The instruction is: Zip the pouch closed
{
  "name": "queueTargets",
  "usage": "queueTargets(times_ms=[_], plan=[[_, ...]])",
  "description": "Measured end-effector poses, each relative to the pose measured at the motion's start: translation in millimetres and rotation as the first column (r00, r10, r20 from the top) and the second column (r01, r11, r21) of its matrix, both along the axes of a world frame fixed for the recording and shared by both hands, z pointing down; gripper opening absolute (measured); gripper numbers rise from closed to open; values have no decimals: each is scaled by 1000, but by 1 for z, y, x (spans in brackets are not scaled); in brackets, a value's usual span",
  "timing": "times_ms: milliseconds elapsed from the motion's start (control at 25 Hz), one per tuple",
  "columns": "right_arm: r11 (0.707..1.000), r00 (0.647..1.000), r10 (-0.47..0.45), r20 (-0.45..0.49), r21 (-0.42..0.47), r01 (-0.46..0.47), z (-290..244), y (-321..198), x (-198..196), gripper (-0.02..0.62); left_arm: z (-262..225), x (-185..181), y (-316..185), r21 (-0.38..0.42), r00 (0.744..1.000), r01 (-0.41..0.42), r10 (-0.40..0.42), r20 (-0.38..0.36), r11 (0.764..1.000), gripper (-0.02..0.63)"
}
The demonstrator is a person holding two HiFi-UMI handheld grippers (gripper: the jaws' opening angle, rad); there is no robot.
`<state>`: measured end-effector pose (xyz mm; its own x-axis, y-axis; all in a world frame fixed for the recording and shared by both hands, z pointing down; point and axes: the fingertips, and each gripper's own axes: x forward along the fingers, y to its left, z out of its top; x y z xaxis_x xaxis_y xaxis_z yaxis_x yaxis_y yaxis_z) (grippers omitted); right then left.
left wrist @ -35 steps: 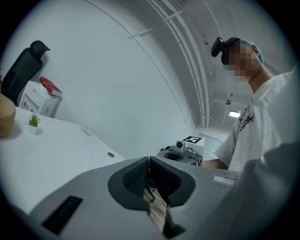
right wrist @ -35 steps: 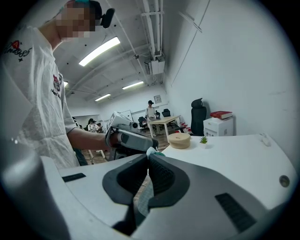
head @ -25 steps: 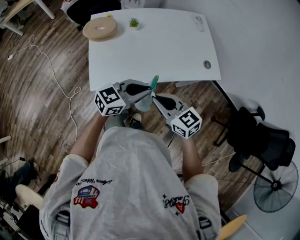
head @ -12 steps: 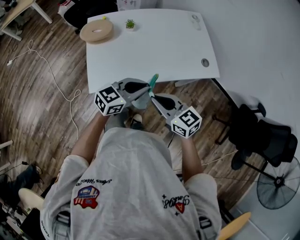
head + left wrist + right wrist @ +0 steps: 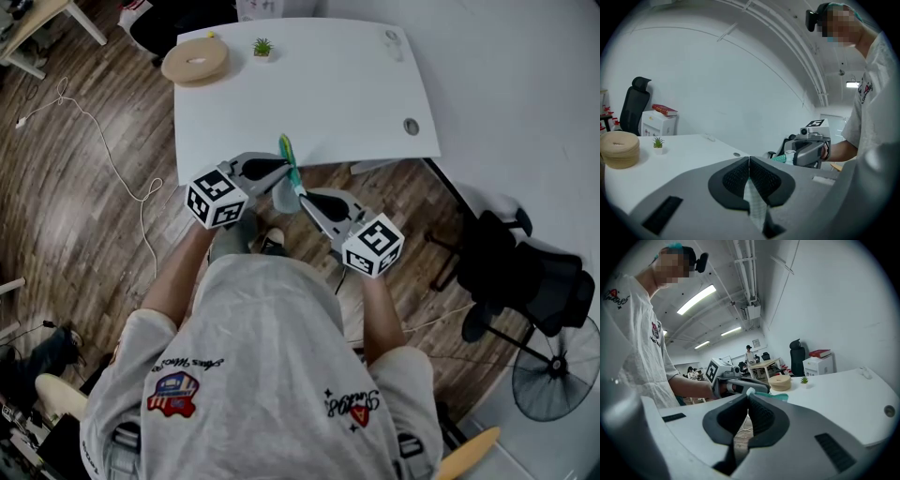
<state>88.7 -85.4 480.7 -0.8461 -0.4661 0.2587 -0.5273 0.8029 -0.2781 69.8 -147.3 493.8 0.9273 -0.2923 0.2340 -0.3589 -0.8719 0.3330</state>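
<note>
In the head view a teal pouch (image 5: 290, 169) hangs in the air just in front of the white table's (image 5: 309, 94) near edge, held between both grippers. My left gripper (image 5: 277, 168) comes in from the left and is shut on the pouch's mesh fabric (image 5: 753, 206), which trails down out of its jaws. From the right, my right gripper (image 5: 303, 195) is shut on a small pale tab (image 5: 750, 391) at the pouch's edge, with the teal pouch (image 5: 774, 396) showing just beyond. Each gripper appears in the other's view: the right gripper (image 5: 789, 157), the left gripper (image 5: 761, 389).
On the table's far side lie a round tan roll (image 5: 194, 58) and a small potted plant (image 5: 262, 46); a cable grommet (image 5: 411, 126) sits near the right corner. A black office chair (image 5: 525, 272) and a fan (image 5: 548, 367) stand to the right. A cable (image 5: 112, 150) runs across the wooden floor.
The pouch's upper end has swung from pointing up and right to up and left. The left gripper has shifted slightly left towards the table; the right gripper has hardly moved.
</note>
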Motion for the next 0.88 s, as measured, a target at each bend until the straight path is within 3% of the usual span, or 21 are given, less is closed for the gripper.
queueTargets(times_ms=[880], plan=[[1000,997,-9,82,-27,11,-8,9,1,12,14,-15,-8,-2,996,62,-62,65,998,6]])
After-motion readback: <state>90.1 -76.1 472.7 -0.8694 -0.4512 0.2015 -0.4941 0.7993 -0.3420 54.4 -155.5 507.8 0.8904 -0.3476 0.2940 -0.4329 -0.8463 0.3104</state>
